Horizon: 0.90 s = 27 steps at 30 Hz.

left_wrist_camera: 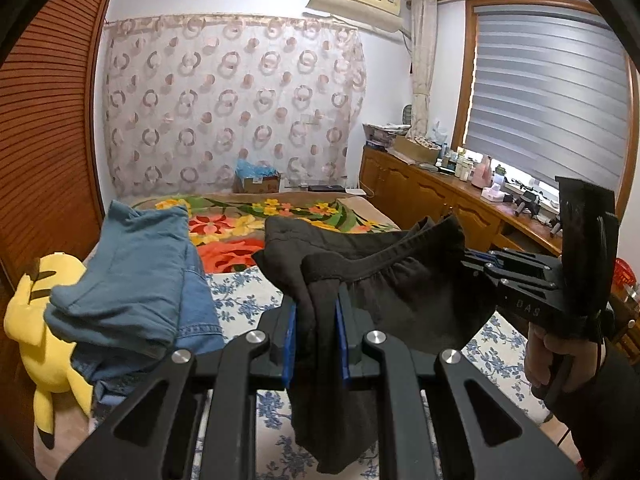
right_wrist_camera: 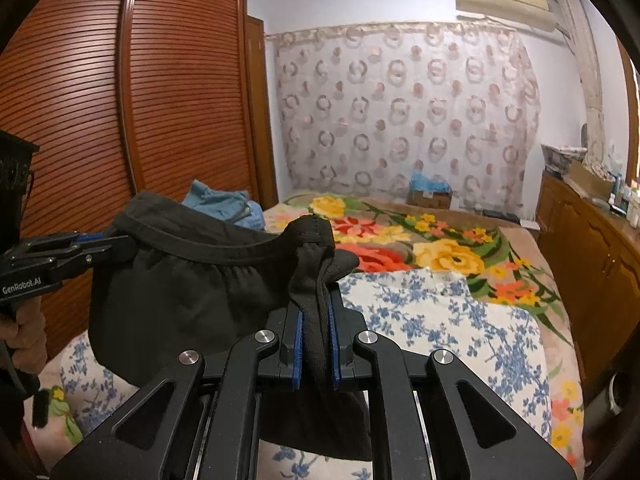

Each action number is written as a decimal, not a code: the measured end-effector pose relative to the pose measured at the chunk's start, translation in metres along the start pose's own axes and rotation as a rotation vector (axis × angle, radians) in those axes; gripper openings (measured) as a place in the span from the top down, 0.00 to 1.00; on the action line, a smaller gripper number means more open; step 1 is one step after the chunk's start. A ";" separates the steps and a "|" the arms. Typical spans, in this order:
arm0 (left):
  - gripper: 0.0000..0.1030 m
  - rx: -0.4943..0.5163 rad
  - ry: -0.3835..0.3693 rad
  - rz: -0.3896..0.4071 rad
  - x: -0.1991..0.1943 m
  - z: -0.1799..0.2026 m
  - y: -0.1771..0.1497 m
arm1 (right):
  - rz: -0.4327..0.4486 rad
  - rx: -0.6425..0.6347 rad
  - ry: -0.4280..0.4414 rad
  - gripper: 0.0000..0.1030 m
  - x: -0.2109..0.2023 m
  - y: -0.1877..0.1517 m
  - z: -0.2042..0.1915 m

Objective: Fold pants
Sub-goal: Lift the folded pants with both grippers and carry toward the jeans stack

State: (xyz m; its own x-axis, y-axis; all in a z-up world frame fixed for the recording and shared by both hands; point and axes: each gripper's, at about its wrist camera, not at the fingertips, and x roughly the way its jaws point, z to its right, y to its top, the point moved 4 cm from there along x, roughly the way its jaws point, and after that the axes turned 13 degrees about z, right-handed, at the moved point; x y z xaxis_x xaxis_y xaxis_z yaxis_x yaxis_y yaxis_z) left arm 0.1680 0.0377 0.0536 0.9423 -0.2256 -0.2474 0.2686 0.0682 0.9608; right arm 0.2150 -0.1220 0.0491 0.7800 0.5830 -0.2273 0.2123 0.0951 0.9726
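A bedroom with a floral bed (left_wrist_camera: pixel 248 292). Above it, black pants (left_wrist_camera: pixel 400 280) hang by the waistband between the left gripper (left_wrist_camera: pixel 316 332) and right gripper (right_wrist_camera: pixel 316 344), both sets of fingers clamped nearly closed on the fabric.

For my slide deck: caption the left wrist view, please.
Left gripper and right gripper hold black pants by the waistband above the bed.

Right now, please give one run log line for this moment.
left gripper: shut on black fabric pants | right gripper: shut on pants | pants: held above bed
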 end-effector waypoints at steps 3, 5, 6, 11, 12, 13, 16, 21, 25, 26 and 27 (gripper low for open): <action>0.87 0.005 0.010 0.010 -0.002 -0.007 0.003 | 0.006 -0.002 0.013 0.93 0.008 0.006 -0.004; 0.87 0.001 0.017 0.016 -0.002 -0.013 0.006 | 0.006 -0.012 0.023 0.93 0.017 0.009 -0.007; 0.87 0.002 0.023 0.018 -0.001 -0.016 0.007 | 0.006 -0.017 0.026 0.93 0.019 0.010 -0.008; 0.87 0.005 0.042 0.022 0.006 -0.029 0.010 | 0.005 -0.033 0.051 0.93 0.043 0.016 -0.012; 0.87 0.006 0.045 0.024 0.006 -0.030 0.011 | 0.007 -0.034 0.057 0.93 0.048 0.017 -0.013; 0.87 0.007 0.050 0.025 0.008 -0.033 0.014 | 0.007 -0.036 0.065 0.93 0.053 0.019 -0.015; 0.87 0.017 0.071 0.032 0.013 -0.043 0.023 | 0.006 -0.063 0.083 0.93 0.070 0.028 -0.021; 0.87 0.021 0.107 0.056 0.013 -0.064 0.041 | 0.030 -0.118 0.109 0.93 0.095 0.054 -0.032; 0.87 0.021 0.141 0.083 0.011 -0.081 0.055 | 0.055 -0.140 0.124 0.93 0.112 0.074 -0.042; 0.87 0.025 0.151 0.088 0.011 -0.086 0.058 | 0.061 -0.144 0.130 0.93 0.116 0.078 -0.044; 0.87 0.027 0.156 0.089 0.011 -0.088 0.057 | 0.067 -0.151 0.135 0.93 0.120 0.082 -0.047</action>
State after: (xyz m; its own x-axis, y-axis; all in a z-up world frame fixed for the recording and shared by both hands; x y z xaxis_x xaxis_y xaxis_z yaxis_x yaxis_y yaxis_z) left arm 0.2116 0.1249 0.0947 0.9823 -0.0658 -0.1752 0.1789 0.0547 0.9823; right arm 0.2983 -0.0060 0.1039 0.7016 0.6938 -0.1627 0.0640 0.1661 0.9840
